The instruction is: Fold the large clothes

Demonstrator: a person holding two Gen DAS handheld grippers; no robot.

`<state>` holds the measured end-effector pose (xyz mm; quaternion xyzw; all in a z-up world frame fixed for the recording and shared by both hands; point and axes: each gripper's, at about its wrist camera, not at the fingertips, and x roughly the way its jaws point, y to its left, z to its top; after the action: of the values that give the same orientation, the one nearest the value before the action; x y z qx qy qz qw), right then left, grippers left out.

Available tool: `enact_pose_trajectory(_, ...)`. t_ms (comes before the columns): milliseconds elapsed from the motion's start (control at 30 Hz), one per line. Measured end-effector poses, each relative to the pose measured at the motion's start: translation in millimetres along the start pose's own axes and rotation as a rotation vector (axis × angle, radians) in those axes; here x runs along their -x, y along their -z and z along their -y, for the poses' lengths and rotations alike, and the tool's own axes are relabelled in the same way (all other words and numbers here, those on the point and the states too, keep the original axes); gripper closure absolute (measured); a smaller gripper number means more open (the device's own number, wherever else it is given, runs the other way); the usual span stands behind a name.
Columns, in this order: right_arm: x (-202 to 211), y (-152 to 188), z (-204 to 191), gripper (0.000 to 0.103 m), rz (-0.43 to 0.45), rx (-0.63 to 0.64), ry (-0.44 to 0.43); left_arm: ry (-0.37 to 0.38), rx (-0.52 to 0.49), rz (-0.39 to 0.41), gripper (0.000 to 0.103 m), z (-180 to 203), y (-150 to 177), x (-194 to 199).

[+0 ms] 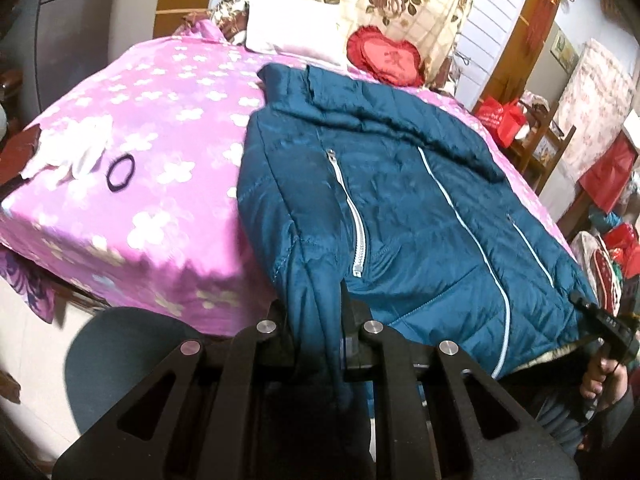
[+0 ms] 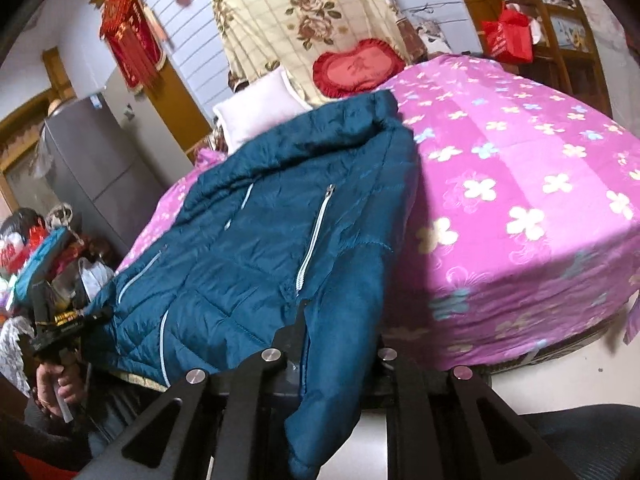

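The left claw [image 1: 316, 320] is clenched on the teal puffer jacket [image 1: 400, 208], pinching a fold of fabric at the hem corner that drapes down between its fingers. The right claw [image 2: 340, 332] is likewise clamped on the jacket's [image 2: 256, 240] opposite hem corner. Ahead of both claws the jacket lies front-up on the bed [image 1: 160, 120], collar at the far end, near a red heart cushion [image 1: 386, 56]. Left of the left claw, a black hair tie [image 1: 120, 172] rests on the pink floral bedspread.

One teal jacket [image 1: 400, 208], two pillows [image 1: 292, 32], one hair tie [image 1: 120, 172].
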<state>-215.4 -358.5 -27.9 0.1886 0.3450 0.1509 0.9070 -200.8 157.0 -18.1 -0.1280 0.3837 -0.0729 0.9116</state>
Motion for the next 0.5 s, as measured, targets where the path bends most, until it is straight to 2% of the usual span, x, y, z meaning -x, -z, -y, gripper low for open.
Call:
enact_pose_trajectory(300,29.0,-5.5,-1.2,0.091,0.096,0.020,-0.015,-0.013,0.025,0.063,0.093,-5.9,-9.7,21.4)
enact_pose_trajectory(400,32.7,-7.1,-2.2,0.091,0.100,0.030,-0.019,-0.012,0.016,0.068,0.093,-5.4,-11.5,23.7)
enact_pose_trajectory(500,24.8,-7.9,0.7,0.091,0.068,0.029,-0.021,-0.030,-0.007,0.047,0.093,-6.2,-9.0,16.6)
